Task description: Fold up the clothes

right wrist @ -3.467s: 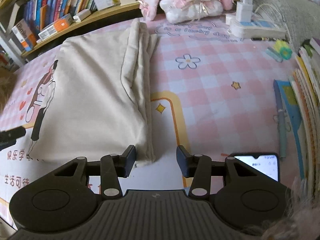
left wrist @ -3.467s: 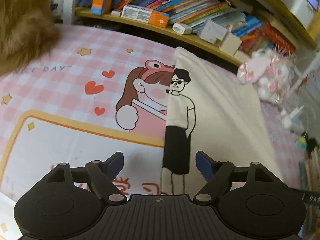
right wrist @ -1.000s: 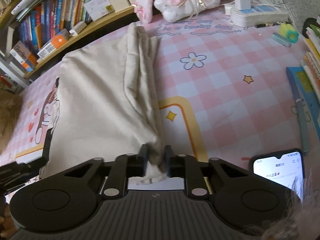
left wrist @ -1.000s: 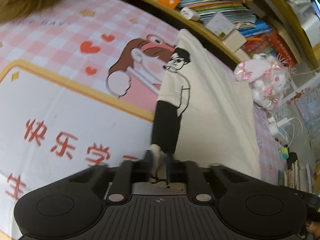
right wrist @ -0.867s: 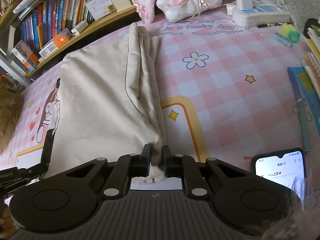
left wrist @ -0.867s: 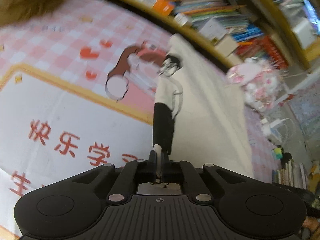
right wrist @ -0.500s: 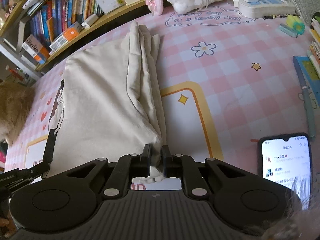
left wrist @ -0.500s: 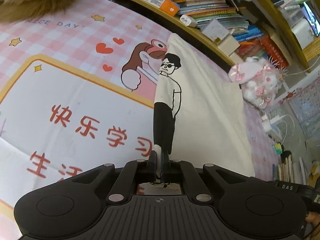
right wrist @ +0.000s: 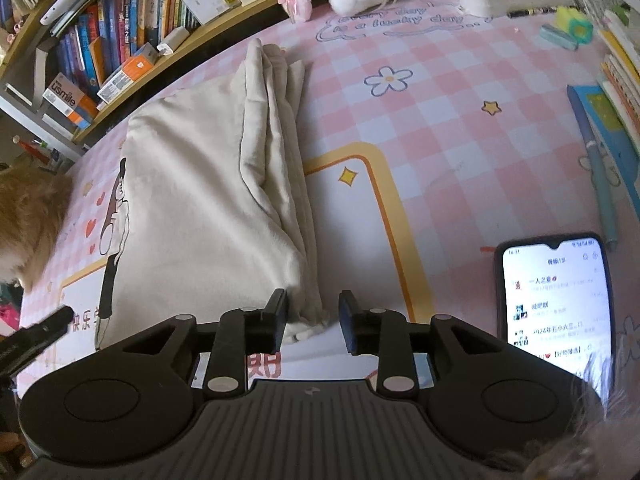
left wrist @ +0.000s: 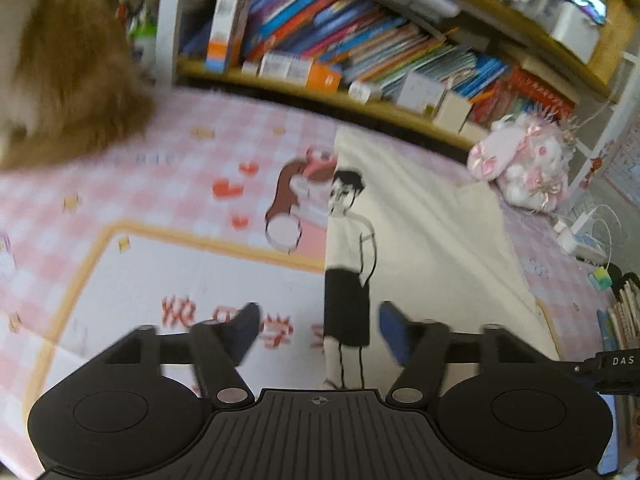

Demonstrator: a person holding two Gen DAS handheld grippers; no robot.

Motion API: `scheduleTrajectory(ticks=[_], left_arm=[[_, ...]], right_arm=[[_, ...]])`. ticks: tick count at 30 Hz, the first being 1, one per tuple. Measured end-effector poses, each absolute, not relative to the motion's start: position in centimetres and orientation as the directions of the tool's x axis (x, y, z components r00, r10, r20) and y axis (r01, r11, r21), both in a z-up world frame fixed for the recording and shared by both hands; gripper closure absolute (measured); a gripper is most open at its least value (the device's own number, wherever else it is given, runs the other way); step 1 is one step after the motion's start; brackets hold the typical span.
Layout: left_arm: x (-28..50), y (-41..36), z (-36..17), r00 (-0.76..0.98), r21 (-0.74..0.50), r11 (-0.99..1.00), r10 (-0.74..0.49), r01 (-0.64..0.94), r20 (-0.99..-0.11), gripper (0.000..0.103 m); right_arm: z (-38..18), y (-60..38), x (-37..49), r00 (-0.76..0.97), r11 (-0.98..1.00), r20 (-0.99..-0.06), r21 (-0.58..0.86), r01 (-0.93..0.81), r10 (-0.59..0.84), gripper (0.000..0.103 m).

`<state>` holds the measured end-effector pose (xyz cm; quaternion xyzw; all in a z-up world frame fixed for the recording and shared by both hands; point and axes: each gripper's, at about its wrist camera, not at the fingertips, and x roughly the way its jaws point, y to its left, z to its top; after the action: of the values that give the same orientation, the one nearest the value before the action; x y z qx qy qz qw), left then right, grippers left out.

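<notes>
A cream T-shirt point(left wrist: 420, 232) with a cartoon figure printed on it lies folded lengthwise on the pink checked mat point(left wrist: 180, 264). My left gripper point(left wrist: 319, 332) hovers above the shirt's near left edge. Its jaws are opening wide, and the printed legs show between the fingers point(left wrist: 244, 330) with no pad touching cloth. In the right wrist view the T-shirt point(right wrist: 192, 200) has its sleeves bunched along the right fold. My right gripper point(right wrist: 313, 320) is opening over the near right corner. The hem lies loose between the pads.
A lit phone point(right wrist: 556, 300) lies close to the right gripper, with a pen point(right wrist: 600, 184) and stacked books point(right wrist: 616, 80) beyond. A pink plush toy point(left wrist: 520, 168) and a low bookshelf point(left wrist: 360, 52) stand behind the shirt. Brown fur point(left wrist: 68, 80) fills the far left.
Both grippers were shut on the shirt's near hem corners. Both have now opened and let go, and the left one has lifted away from the cloth.
</notes>
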<state>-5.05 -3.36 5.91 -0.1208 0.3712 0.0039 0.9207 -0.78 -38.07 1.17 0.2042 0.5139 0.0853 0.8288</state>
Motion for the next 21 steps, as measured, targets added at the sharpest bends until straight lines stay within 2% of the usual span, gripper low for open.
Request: scheduleTrajectory(ticks=[4,8,10,11,14,17,21], left_arm=[[-5.4,-5.0,6.4,0.76,-0.148,0.989,-0.101,0.005,-0.643,0.023],[-6.0,-6.9,6.1,0.752,-0.077,0.989,-0.147,0.128,-0.642,0.014],[-6.2,-7.8,6.0,0.744,-0.053,0.983,-0.167,0.175,-0.647,0.011],[-6.3,-8.2,5.9,0.742,-0.039,0.98,-0.173,0.195,-0.648,0.011],[-6.6,-9.4,5.9,0.743,0.016,0.969,-0.179,0.247,-0.645,0.01],[-7.2,-10.4,5.6,0.739,0.06,0.951,-0.194,0.303,-0.645,0.009],[-7.4,-11.4,5.1,0.709,0.051,0.928,-0.247,0.37,-0.661,0.009]], right_arm=[[0.9,-37.9,-0.9,0.447,0.894,-0.815,0.443,0.071,0.368,0.075],[0.8,-37.7,-0.9,0.444,0.89,-0.813,0.45,0.07,0.376,0.075],[0.7,-37.6,-0.9,0.437,0.884,-0.811,0.462,0.07,0.389,0.08],[0.7,-37.5,-0.8,0.432,0.882,-0.811,0.466,0.068,0.395,0.085],[1.1,-37.5,-0.8,0.434,0.876,-0.802,0.48,0.058,0.41,0.09],[2.2,-37.9,-0.9,0.456,0.848,-0.77,0.526,0.06,0.445,0.09],[3.9,-38.6,-0.6,0.481,0.777,-0.705,0.625,0.074,0.521,0.09]])
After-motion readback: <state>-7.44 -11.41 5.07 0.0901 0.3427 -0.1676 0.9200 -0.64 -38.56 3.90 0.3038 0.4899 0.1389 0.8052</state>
